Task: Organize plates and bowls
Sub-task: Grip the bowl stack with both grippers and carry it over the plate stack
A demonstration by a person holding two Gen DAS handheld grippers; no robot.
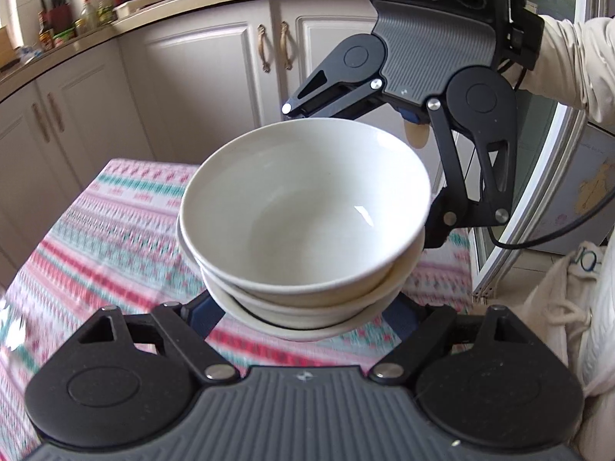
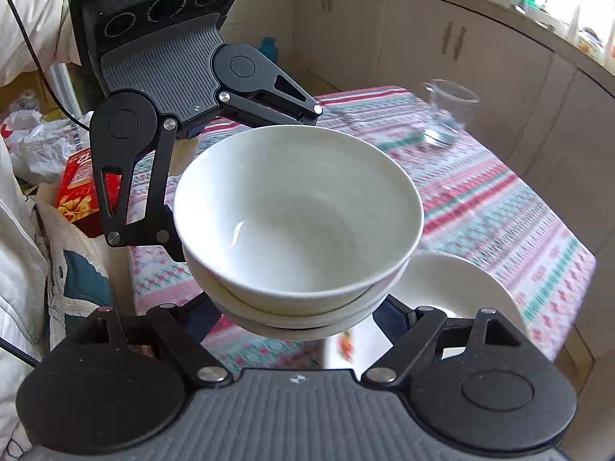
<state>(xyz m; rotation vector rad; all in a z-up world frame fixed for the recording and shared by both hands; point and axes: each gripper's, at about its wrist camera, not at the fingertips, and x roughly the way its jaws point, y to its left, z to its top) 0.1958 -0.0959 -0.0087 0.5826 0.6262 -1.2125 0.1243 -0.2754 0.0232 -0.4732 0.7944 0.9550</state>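
While the stack of white bowls (image 1: 303, 230) hangs above the cloth-covered table (image 1: 96, 238), the left gripper (image 1: 307, 319) and right gripper (image 2: 300, 319) clamp it from opposite sides; the white plate (image 2: 457, 288) at the table's edge lies nearer the right gripper.

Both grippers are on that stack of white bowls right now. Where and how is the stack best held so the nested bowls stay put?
Grip the bowl stack low, under the bottom bowl's flare, from two opposite sides, as now: left gripper near, right gripper across. The nested bowls sit loosely and slightly askew, so holding only the top rim would probably leave the lower ones behind. Keep it level.
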